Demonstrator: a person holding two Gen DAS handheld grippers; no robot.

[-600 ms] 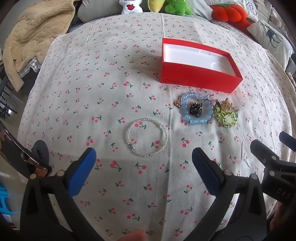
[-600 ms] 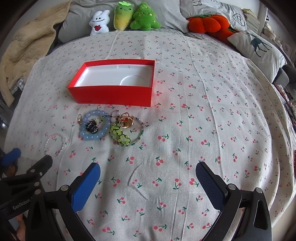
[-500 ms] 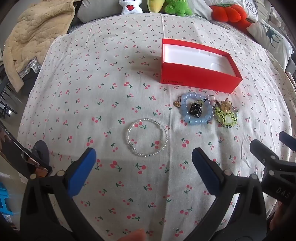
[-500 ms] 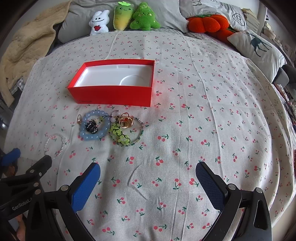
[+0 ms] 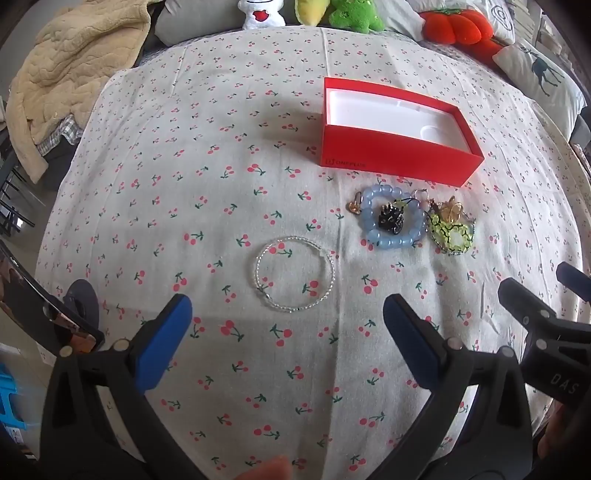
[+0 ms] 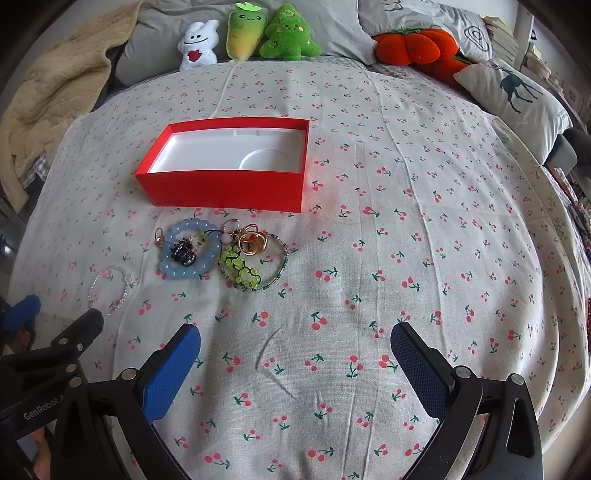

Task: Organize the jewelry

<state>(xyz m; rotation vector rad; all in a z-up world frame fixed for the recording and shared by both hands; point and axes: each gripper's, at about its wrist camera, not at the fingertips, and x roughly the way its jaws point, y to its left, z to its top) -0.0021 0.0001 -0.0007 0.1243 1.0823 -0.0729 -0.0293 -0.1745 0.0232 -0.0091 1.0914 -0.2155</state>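
Note:
An open red box (image 5: pixel 397 155) with a white inside (image 6: pixel 229 184) stands on the cherry-print cloth. In front of it lie a blue bead bracelet (image 5: pixel 371 212) (image 6: pixel 168 267) around a black charm (image 6: pixel 183 252), a green bead piece (image 5: pixel 452 236) (image 6: pixel 240 269), gold rings (image 6: pixel 253 242) and a thin beaded bracelet (image 6: pixel 282 264). A clear bead bracelet (image 5: pixel 332 273) (image 6: pixel 92 290) lies apart, just ahead of my left gripper (image 5: pixel 286 328), which is open and empty. My right gripper (image 6: pixel 295 350) is open and empty, nearer than the pile.
Plush toys (image 6: pixel 243 33), an orange cushion (image 6: pixel 413 46) and a deer pillow (image 6: pixel 517 92) line the far edge. A beige blanket (image 5: pixel 62 74) lies at the far left. A dark object (image 5: pixel 40 314) sits at the cloth's left edge.

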